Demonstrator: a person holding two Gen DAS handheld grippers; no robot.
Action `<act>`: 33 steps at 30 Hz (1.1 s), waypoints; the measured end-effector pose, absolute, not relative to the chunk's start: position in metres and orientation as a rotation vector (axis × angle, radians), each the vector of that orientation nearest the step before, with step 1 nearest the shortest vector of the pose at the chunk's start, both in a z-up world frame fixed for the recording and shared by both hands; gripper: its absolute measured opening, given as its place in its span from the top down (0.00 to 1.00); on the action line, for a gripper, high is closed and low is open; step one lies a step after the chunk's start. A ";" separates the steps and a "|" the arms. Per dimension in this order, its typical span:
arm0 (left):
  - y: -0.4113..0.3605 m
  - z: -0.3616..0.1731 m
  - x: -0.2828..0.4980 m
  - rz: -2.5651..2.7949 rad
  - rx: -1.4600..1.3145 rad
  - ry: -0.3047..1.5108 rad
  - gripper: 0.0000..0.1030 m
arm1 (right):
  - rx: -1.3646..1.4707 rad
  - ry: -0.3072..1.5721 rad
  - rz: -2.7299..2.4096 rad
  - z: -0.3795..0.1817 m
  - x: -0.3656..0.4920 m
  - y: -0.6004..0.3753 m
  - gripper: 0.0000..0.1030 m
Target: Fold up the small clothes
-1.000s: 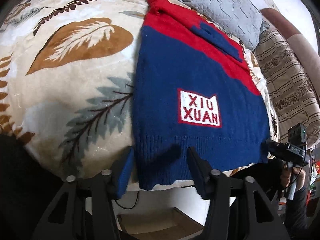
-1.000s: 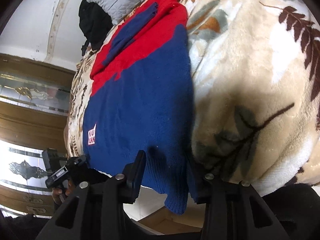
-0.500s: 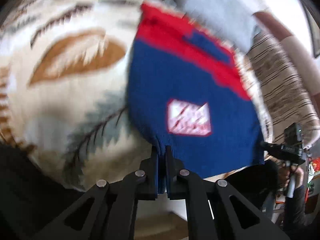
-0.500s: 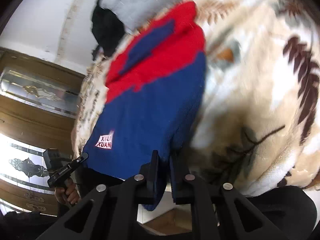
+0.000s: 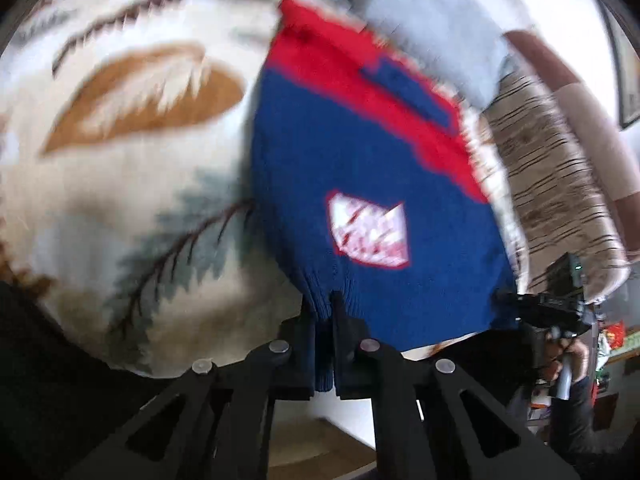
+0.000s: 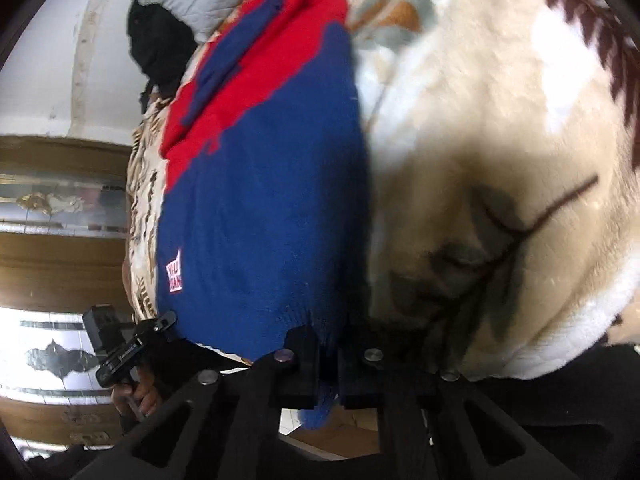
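A small blue and red knitted sweater (image 5: 372,168) with a white lettered patch lies flat on a fleece blanket with a leaf print (image 5: 120,168). My left gripper (image 5: 325,320) is shut on the ribbed hem at its left corner. In the right wrist view the same sweater (image 6: 264,200) runs away from me, and my right gripper (image 6: 329,344) is shut on the hem at its right corner, with a tail of blue knit hanging below the jaws. Each view shows the other gripper at the far hem corner, held by a hand (image 5: 560,356).
A grey quilted pillow (image 5: 432,24) and a striped brown cushion (image 5: 552,184) lie behind the sweater. A black bundle (image 6: 160,48) sits by the white wall. The blanket's front edge drops off just under both grippers. A wooden cabinet with glass (image 6: 60,240) stands at the left.
Both grippers stood open around the hem a second ago and have closed on it. The hem has bunched and lifted slightly between the jaws.
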State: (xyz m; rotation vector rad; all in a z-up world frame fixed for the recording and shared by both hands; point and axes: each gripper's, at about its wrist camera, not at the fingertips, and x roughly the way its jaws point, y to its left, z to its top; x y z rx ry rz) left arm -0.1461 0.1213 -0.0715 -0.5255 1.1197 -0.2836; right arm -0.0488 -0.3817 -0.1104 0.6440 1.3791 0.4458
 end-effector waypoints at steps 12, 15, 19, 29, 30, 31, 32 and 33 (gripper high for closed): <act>0.139 -0.055 -0.147 -0.292 -0.607 1.045 0.95 | 0.759 1.275 0.527 -0.092 -0.049 -0.383 0.94; 0.136 -0.065 -0.135 -0.268 -0.562 1.090 0.95 | 0.739 1.195 0.549 -0.071 -0.045 -0.387 0.94; 0.130 -0.094 -0.129 -0.229 -0.591 1.212 0.95 | 0.799 1.337 0.486 -0.118 -0.038 -0.391 0.94; 0.142 0.038 -0.009 -0.374 -0.551 0.850 0.95 | 0.852 1.063 0.667 -0.034 0.060 -0.382 0.94; 0.145 0.048 0.021 -0.375 -0.546 0.794 0.95 | 0.863 0.995 0.678 -0.021 0.091 -0.383 0.94; 0.142 0.051 0.047 -0.357 -0.522 0.748 0.95 | 0.881 0.955 0.671 -0.012 0.114 -0.385 0.94; 0.146 0.051 0.062 -0.336 -0.508 0.725 0.94 | 0.914 0.919 0.657 -0.010 0.137 -0.390 0.94; 0.149 0.044 0.089 -0.302 -0.505 0.713 0.91 | 0.954 0.878 0.636 -0.013 0.168 -0.392 0.90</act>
